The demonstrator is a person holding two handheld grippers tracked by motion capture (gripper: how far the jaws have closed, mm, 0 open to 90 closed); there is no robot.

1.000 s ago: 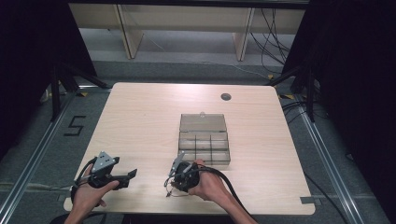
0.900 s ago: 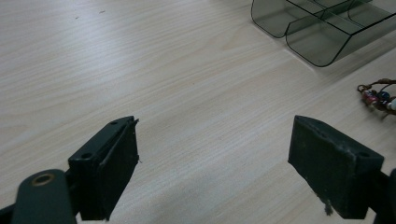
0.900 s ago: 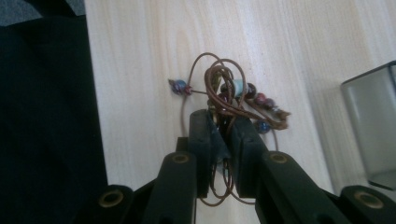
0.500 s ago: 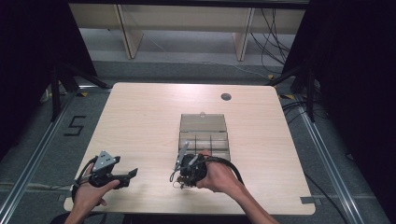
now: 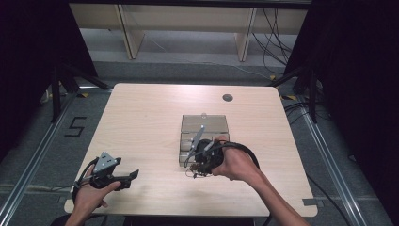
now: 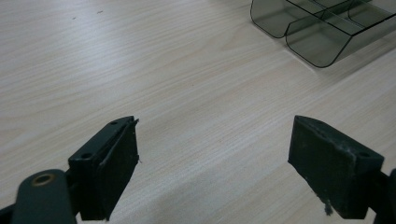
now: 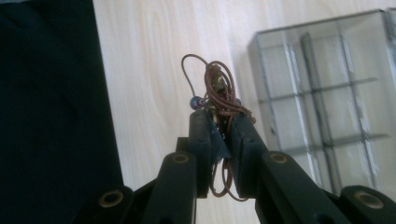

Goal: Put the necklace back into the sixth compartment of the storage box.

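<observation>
Light wooden table (image 5: 141, 122), viewed from above. Left claw (image 5: 123, 178) held low near the near left corner; in the left gripper view (image 6: 212, 172) its black jaws stand wide apart with bare wood between them, nothing held.

Right claw (image 7: 219, 133) pinched tight on a tangle of thin brown wire cord with small dark beads (image 7: 217, 91); loops stick up past the jaw tips.

Right claw (image 5: 196, 167) sits at the near edge of the clear smoky plastic compartment box (image 5: 204, 123), mid-table toward the near side. Box's divided cells (image 7: 327, 102) lie beside the cord.
</observation>
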